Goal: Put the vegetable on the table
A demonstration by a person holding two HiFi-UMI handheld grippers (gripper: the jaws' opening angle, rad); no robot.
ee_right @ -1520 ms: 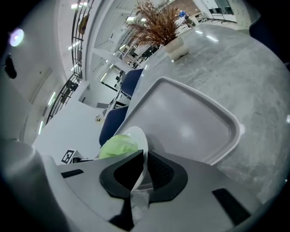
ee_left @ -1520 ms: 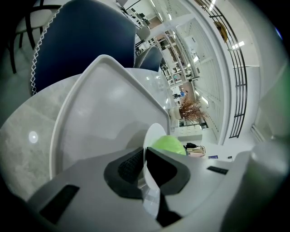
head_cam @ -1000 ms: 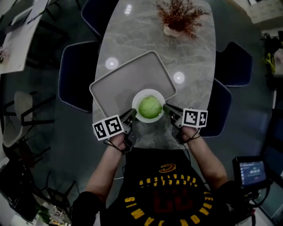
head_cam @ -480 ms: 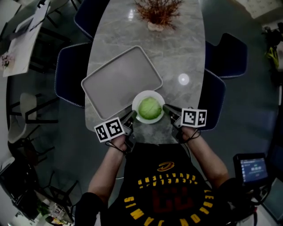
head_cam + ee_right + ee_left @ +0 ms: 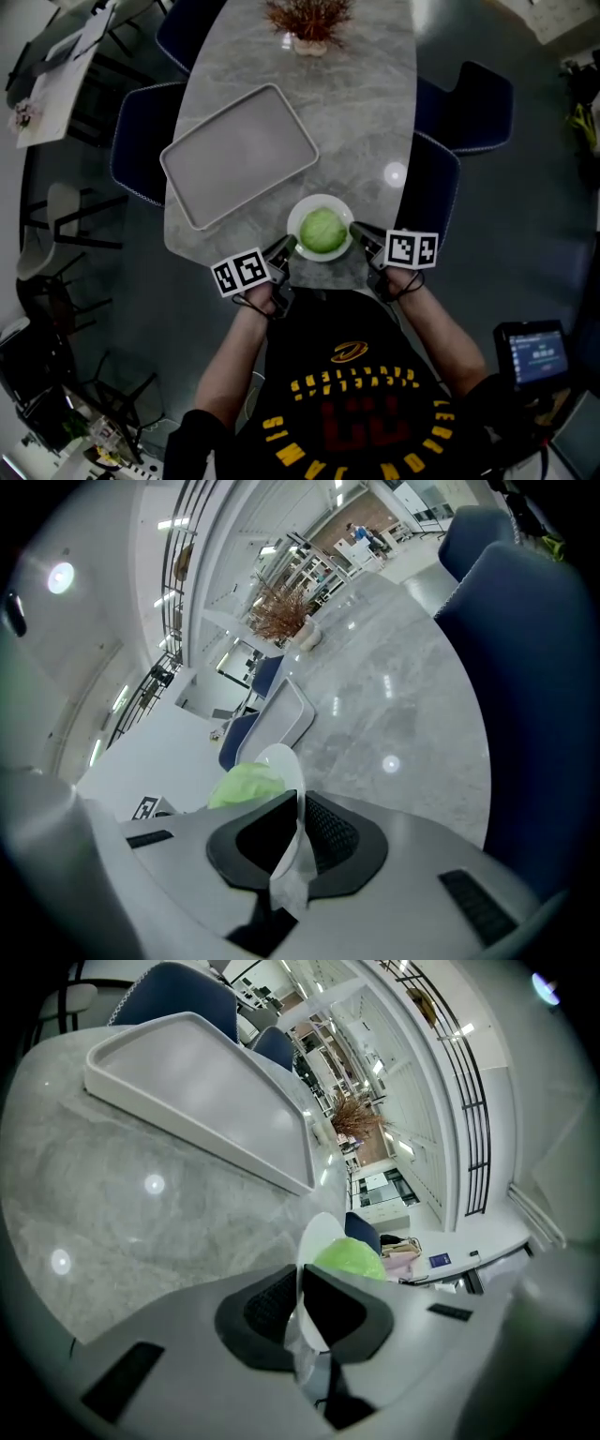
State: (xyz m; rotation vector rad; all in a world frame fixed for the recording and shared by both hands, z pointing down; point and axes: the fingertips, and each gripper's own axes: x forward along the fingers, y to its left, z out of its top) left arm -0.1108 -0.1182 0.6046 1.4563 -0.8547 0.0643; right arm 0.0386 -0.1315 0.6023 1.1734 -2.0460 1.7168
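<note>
The round pale-green leafy vegetable (image 5: 322, 230) lies in a shallow white round plate (image 5: 302, 217). The left gripper (image 5: 283, 249) and right gripper (image 5: 360, 232) each clamp the plate's rim from opposite sides. The plate is over the near end of the grey marble oval table (image 5: 356, 112) (touching it or not, I cannot tell). Lowering and release probably remain.

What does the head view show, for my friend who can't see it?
A person holds a white plate with a round green vegetable on it, left gripper and right gripper each clamped on its rim, at the near end of a marble table. Farther along sit a bare grey tray and a dried plant.
</note>
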